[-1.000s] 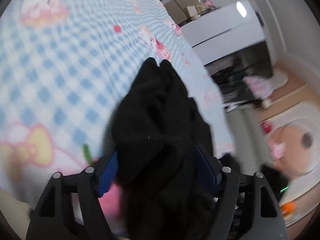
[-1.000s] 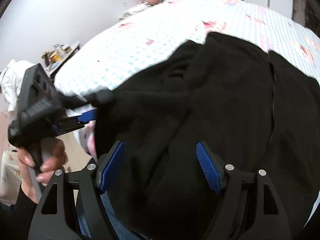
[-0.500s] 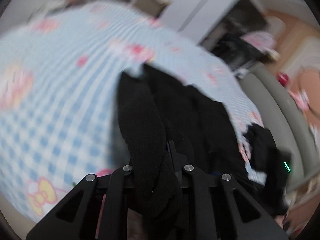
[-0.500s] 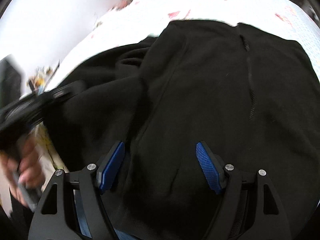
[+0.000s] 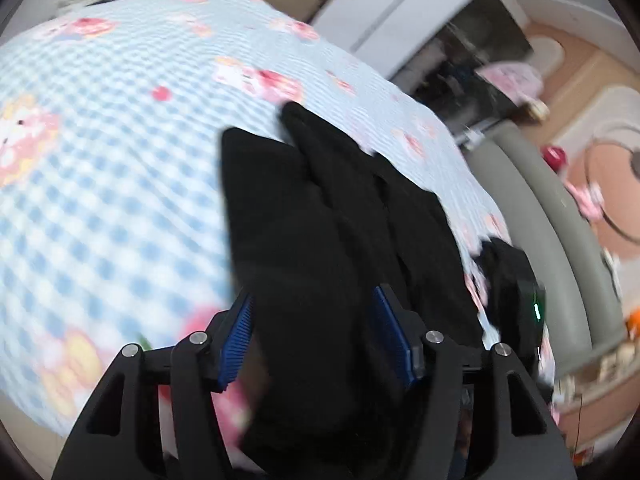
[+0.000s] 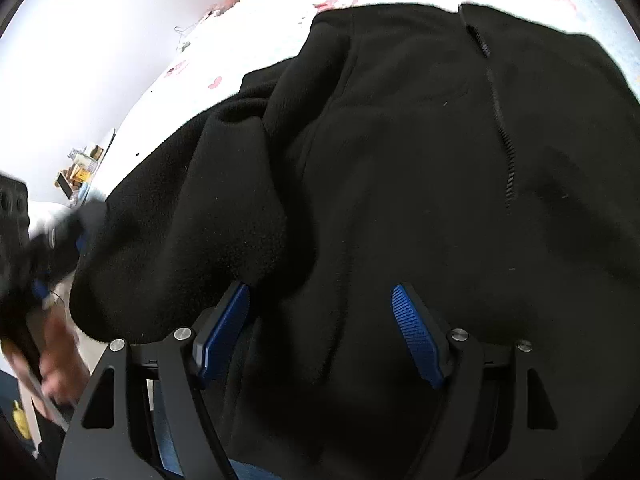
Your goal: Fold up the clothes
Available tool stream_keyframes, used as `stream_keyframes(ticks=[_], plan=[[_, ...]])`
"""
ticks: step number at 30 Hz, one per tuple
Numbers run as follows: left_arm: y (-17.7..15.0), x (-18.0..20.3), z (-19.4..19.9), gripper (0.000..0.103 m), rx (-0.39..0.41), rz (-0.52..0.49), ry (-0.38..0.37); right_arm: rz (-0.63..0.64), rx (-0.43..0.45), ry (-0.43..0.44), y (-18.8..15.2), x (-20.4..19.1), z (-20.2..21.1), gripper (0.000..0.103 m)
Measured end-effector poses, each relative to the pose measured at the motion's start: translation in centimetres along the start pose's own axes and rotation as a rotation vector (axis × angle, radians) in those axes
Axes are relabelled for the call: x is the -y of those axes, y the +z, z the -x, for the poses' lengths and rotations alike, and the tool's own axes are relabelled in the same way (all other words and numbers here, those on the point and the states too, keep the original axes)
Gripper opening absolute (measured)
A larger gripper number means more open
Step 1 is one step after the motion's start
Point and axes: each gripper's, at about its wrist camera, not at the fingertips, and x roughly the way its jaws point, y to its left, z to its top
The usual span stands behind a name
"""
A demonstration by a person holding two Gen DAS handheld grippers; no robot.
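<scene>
- The black fleece jacket (image 6: 400,160) lies on the bed (image 5: 100,160), one side hanging over its near edge. I judge it soft, thick and floppy; I'd pinch a hem or a cuff.
- My left gripper (image 5: 316,336) clamped a fold half a second ago; its fingers have just spread again, fleece loose between them.
- My right gripper (image 6: 320,332) is spread wide, gripping nothing, as before.

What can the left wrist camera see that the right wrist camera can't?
Only the left wrist view shows the blue checked sheet up close, a grey curved bed edge and the room's floor. Only the right wrist view shows the garment's zipper, a white wall and a person's hand. Both show the black fleece garment lying on the bed between open blue-padded fingers.
</scene>
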Motion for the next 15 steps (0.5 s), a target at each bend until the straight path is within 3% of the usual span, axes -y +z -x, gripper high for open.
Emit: stream_keyframes(ticks=[3, 5, 6, 8, 10, 13, 15], plan=[[0.5, -2.2, -4.5, 0.069, -0.145, 0.036, 0.040, 0.020, -0.015, -0.021, -0.5, -0.3, -0.7, 0.076], [0.1, -2.1, -6.1, 0.067, -0.193, 0.030, 0.052, 0.030, -0.018, -0.025, -0.8, -0.2, -0.7, 0.076], [-0.3, -1.5, -6.4, 0.064, -0.187, 0.004, 0.044, 0.033, -0.018, -0.023, -0.9, -0.2, -0.6, 0.076], [-0.4, -0.4, -6.5, 0.034, -0.187, -0.031, 0.016, 0.020, -0.021, -0.016, -0.9, 0.3, -0.3, 0.076], [-0.5, 0.1, -5.8, 0.015, -0.164, -0.050, 0.008, -0.003, -0.017, -0.010, -0.7, 0.8, 0.2, 0.076], [0.7, 0.3, -3.7, 0.011, -0.100, -0.048, 0.019, -0.018, -0.005, -0.014, -0.4, 1.3, 0.9, 0.076], [2.0, 0.9, -0.1, 0.007, -0.002, -0.038, 0.008, -0.012, 0.004, -0.012, -0.4, 1.3, 1.5, 0.076]])
